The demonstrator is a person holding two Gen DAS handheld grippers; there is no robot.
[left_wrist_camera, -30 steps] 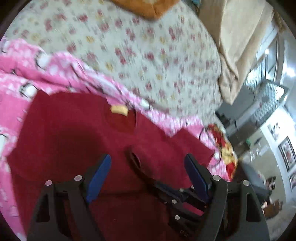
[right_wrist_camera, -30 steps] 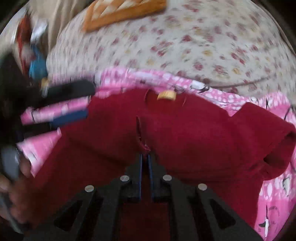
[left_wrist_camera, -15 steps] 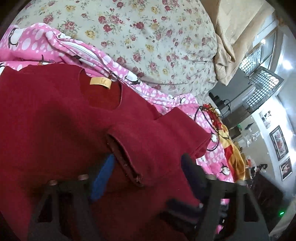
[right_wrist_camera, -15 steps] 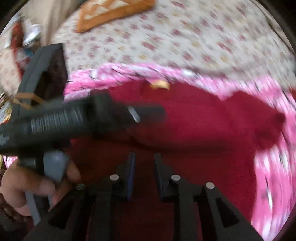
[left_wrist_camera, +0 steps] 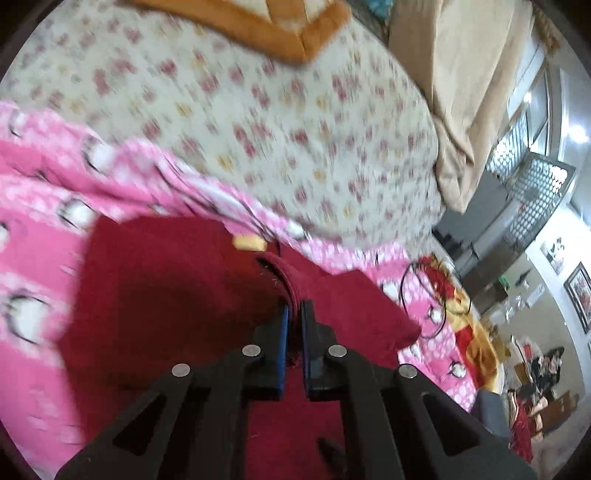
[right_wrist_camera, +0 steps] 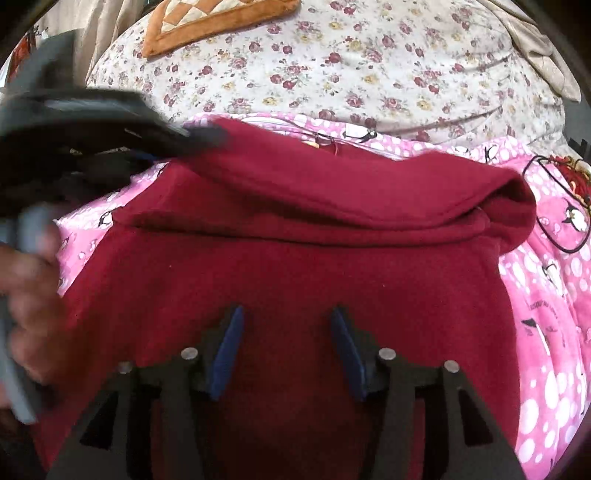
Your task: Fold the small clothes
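A dark red small top [right_wrist_camera: 295, 266] lies on a pink penguin blanket [right_wrist_camera: 546, 295]. My left gripper [left_wrist_camera: 294, 308] is shut on the hemmed edge of a red sleeve [left_wrist_camera: 284, 280], just below the yellow neck label [left_wrist_camera: 249, 242]. In the right wrist view that gripper [right_wrist_camera: 207, 134] shows blurred at the upper left, holding the sleeve folded across the top's chest. My right gripper [right_wrist_camera: 287, 312] hovers over the lower body of the top with its jaws opening. Its blue pads [right_wrist_camera: 229, 347] stand apart and press on nothing.
Beyond the blanket is a floral bedsheet [right_wrist_camera: 369, 62] with an orange-edged cushion [right_wrist_camera: 207, 22] at the far side. A beige curtain [left_wrist_camera: 472, 92] hangs to the right, with the room past the bed's edge. A person's hand [right_wrist_camera: 29, 295] grips the left tool.
My left gripper went from open around the sleeve edge to shut on it and lifted it. My right gripper let go of the cloth and opened. The sleeve now lies folded across the top.
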